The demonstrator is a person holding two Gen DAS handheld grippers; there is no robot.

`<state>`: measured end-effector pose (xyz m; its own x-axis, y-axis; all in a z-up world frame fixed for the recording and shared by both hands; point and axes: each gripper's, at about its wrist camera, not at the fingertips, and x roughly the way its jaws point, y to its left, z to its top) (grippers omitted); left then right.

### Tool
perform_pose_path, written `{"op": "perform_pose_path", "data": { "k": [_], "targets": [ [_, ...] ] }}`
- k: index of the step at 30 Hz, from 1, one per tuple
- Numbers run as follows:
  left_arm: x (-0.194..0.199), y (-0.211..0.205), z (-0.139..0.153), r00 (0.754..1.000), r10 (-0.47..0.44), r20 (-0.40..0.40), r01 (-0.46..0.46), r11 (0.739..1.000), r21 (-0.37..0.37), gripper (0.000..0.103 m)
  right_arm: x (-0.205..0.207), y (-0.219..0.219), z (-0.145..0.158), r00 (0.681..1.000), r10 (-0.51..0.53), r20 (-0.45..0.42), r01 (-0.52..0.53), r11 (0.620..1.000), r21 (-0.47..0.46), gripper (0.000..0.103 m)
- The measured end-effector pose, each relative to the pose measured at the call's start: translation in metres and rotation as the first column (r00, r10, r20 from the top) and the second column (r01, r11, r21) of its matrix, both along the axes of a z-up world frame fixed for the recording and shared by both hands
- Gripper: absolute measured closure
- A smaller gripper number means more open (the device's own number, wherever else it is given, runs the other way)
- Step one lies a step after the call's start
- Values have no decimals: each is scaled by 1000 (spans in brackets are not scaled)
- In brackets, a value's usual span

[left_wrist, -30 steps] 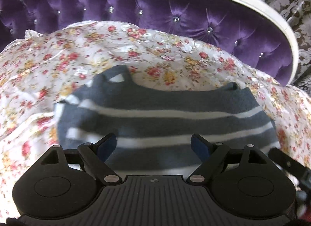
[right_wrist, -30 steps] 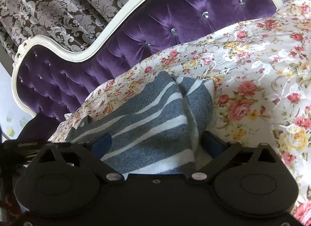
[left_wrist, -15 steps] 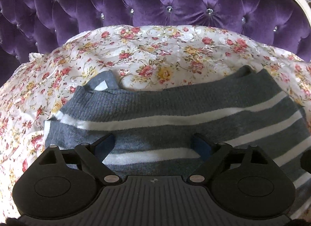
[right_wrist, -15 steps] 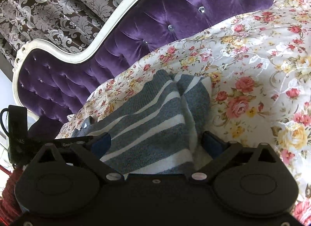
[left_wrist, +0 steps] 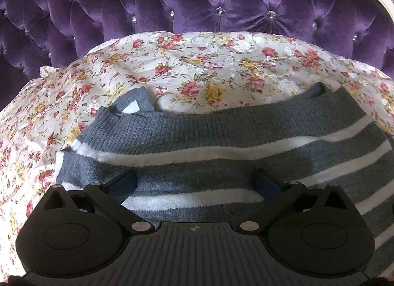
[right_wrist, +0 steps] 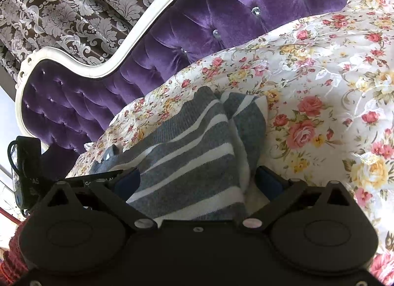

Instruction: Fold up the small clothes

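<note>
A grey-and-white striped knit sweater [left_wrist: 221, 153] lies partly folded on a floral bedspread [left_wrist: 197, 71], before a tufted purple headboard [left_wrist: 221, 10]. The left gripper [left_wrist: 195, 183] hovers over the garment's near stripes, fingers spread wide and grasping nothing; the ribbed hem runs from 9 to 2 o'clock beyond it. The right gripper [right_wrist: 198, 180] is likewise released, straddling the sweater's folded edge [right_wrist: 243, 138], with the left tool visible at 9 o'clock. The knit looks soft, light and limp, likely to sag and bunch, so the thick ribbed band or a doubled corner seems the surest hold. The garment's near edge is hidden beneath both tools, and whether the fingers touch the cloth cannot be told.
</note>
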<state>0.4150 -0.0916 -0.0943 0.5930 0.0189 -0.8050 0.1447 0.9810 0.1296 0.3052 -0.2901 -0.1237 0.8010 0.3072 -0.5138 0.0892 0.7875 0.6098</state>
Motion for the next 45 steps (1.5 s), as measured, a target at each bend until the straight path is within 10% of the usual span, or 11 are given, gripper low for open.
{"op": "perform_pose_path", "data": {
  "k": [20,45],
  "targets": [
    [-46,13,51,998,-61,21,63,995,-80,5,-2,-8,-2,1000,-3,-7,3,998,70,3],
    [-97,25,-1,993,-97,-60,91,991,-103,0,-4,-13,-2,1000,13,-15,-12,995,97,3]
  ]
}}
